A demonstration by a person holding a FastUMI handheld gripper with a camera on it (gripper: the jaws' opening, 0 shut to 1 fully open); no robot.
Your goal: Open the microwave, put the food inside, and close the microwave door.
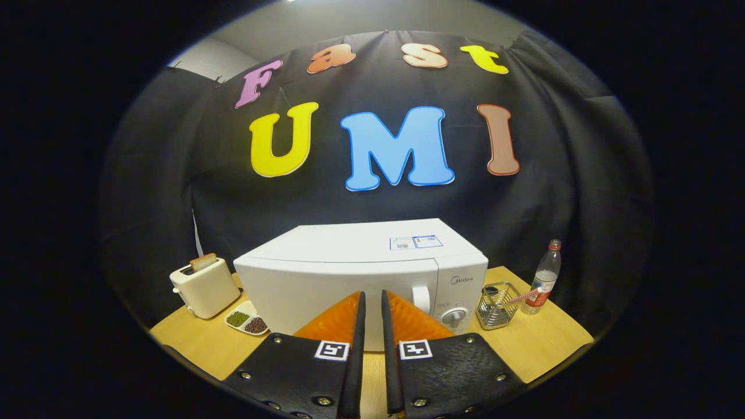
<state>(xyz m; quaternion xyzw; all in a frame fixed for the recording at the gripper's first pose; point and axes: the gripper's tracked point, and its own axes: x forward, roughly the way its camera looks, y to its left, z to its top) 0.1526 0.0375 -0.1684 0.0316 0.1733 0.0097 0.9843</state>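
Note:
A white microwave (361,273) stands in the middle of the wooden table (541,343), its door closed and its knobs (454,316) on the right side of the front. A small white divided dish (247,321) with green and dark food lies on the table to the left of the microwave. My gripper (371,295) is held in front of the microwave door, some way back from it. The orange-backed fingers (359,326) stand almost together with a thin gap and nothing between them.
A cream toaster (204,288) with a slice of bread sticking out stands at the left, behind the dish. To the right of the microwave are a wire basket (497,305) holding a utensil and a plastic bottle (545,278).

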